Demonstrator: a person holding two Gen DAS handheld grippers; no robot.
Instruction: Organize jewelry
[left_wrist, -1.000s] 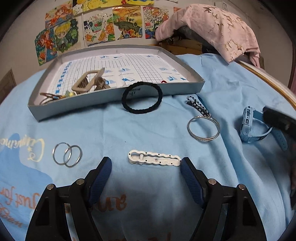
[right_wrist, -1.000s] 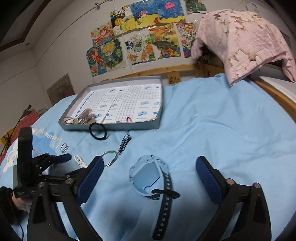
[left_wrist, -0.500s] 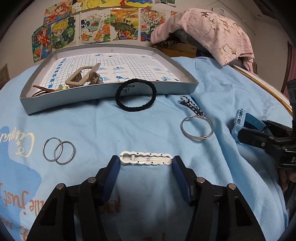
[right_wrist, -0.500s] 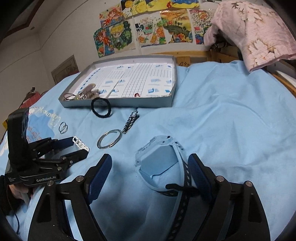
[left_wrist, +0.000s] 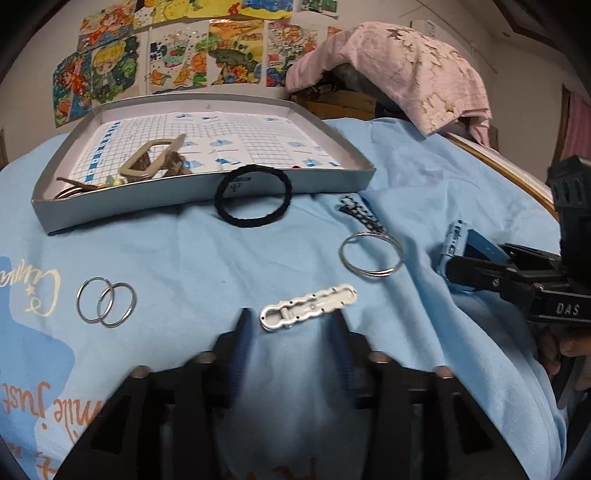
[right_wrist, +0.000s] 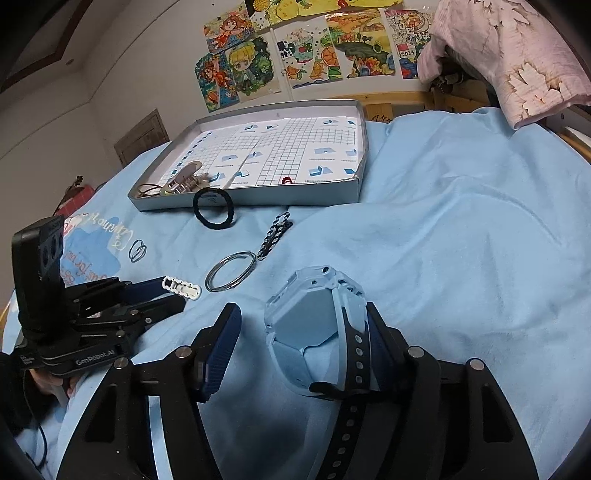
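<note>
Underneath everything lies a light blue cloth with printed lettering, and colourful cartoon drawings hang on the far wall beside a draped pink floral cloth. A shallow grey cardboard tray lined with grid paper sits far left and holds a beige claw clip. A black elastic hair band leans on its near wall. A black-and-white chain, a silver bangle and two linked silver rings lie nearer.

The left gripper, jaws just closing, stands half open. A white perforated hair clip lies askew at its tips, and I cannot tell whether it is clamped.

The right gripper has been closing around a pale blue wristwatch. Its left pad is still apart from the watch, which is not gripped. Only the right view shows a small red item in the tray.
</note>
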